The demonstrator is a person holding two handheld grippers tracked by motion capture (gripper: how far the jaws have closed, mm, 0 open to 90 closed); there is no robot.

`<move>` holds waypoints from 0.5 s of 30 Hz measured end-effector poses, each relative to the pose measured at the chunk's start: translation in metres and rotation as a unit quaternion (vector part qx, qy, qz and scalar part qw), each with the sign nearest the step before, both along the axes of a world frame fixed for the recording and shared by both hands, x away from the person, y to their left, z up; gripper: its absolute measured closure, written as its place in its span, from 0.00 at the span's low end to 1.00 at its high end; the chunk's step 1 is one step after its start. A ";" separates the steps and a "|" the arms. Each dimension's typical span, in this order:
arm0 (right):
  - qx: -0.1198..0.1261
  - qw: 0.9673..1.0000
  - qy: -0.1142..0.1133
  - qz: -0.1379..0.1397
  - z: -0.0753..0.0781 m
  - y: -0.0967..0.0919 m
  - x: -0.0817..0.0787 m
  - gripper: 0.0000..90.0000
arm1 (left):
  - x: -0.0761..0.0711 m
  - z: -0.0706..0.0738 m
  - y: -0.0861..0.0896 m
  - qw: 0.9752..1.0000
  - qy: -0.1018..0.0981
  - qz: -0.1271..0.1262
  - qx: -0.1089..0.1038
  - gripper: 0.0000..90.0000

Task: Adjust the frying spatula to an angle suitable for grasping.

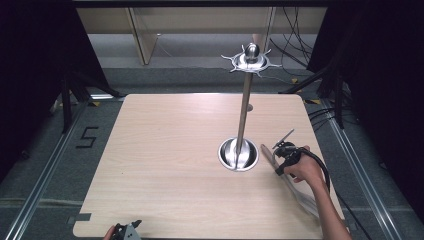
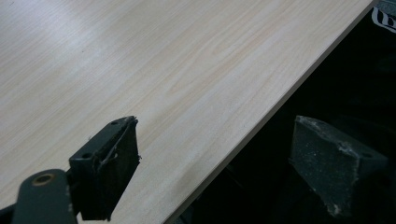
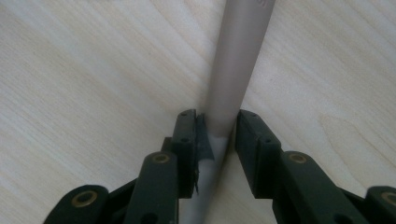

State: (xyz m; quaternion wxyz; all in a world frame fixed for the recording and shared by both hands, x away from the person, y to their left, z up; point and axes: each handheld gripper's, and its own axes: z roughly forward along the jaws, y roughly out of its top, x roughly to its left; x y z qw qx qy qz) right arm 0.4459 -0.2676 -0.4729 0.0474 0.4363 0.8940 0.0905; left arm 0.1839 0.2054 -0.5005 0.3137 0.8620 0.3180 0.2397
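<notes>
Grey rod (image 3: pixel 233 70) clenched in right gripper (image 3: pixel 218 130) jaws; left gripper (image 2: pixel 215 154) jaws released.

We see left half of table (image 1: pixel 165 165) bare: wide free passage there. Tall metal stand (image 1: pixel 244 112) rises right of centre from round base (image 1: pixel 238 154), spiked top disc (image 1: pixel 251 61) overhanging; it blocks sweeps across middle. Grey rod (image 3: pixel 236 70) lies on table just right of base, clamped in right gripper (image 1: pixel 283 150); gap between rod and base narrow. Left gripper (image 2: pixel 215 163) sits at near table edge, jaws apart, bare wood ahead of it.
</notes>
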 end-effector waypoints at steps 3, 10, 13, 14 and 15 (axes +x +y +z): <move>0.002 1.000 -0.001 -0.002 -0.001 0.000 0.001 0.79 | 0.000 0.000 0.000 1.000 0.000 0.000 -0.001 0.16; 0.000 1.000 -0.003 0.019 0.001 0.003 0.000 0.81 | 0.000 0.000 0.000 1.000 0.001 0.000 -0.001 0.16; 0.030 0.999 -0.026 0.023 0.005 -0.001 -0.002 0.84 | 0.003 0.002 0.002 1.000 -0.006 -0.022 0.004 0.16; 0.030 0.999 -0.026 0.023 0.005 -0.001 -0.002 0.84 | 0.003 0.001 0.001 1.000 -0.008 -0.019 0.003 0.16; 0.031 0.999 -0.030 0.024 0.007 -0.001 -0.003 0.84 | 0.003 0.001 0.001 1.000 -0.009 -0.017 0.002 0.16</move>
